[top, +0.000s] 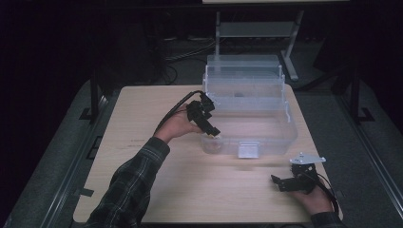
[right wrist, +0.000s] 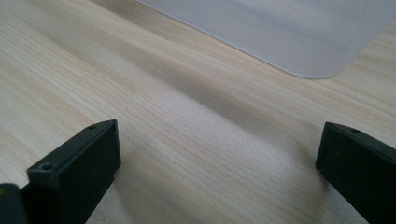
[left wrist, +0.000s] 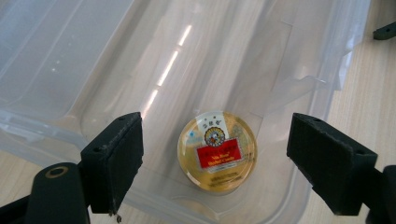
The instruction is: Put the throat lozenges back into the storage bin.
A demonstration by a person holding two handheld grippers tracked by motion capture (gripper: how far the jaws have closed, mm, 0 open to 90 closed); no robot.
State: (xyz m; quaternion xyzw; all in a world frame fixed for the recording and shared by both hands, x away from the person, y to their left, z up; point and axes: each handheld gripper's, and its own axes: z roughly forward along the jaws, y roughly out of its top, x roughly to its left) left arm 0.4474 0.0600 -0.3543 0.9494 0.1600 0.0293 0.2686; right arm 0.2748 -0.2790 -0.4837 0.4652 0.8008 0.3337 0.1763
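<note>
The small round tin (left wrist: 217,150) lies flat on the bottom of the clear plastic box (left wrist: 84,51), in its near left corner, directly under the left gripper (left wrist: 215,156), whose jaws are spread wide and grasp nothing. It looks light, rigid and smooth, so probably slippery; gripping across its rim seems best. Its gold lid has a red label, with writing too small to read. The right gripper (right wrist: 217,163) rests released over the wooden surface (right wrist: 187,121).

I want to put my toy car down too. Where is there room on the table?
Plenty of bare wood on the table left of the clear box, and in front between the left gripper and right gripper. Inside the box, the near-left corner is taken by a round tin.
</note>
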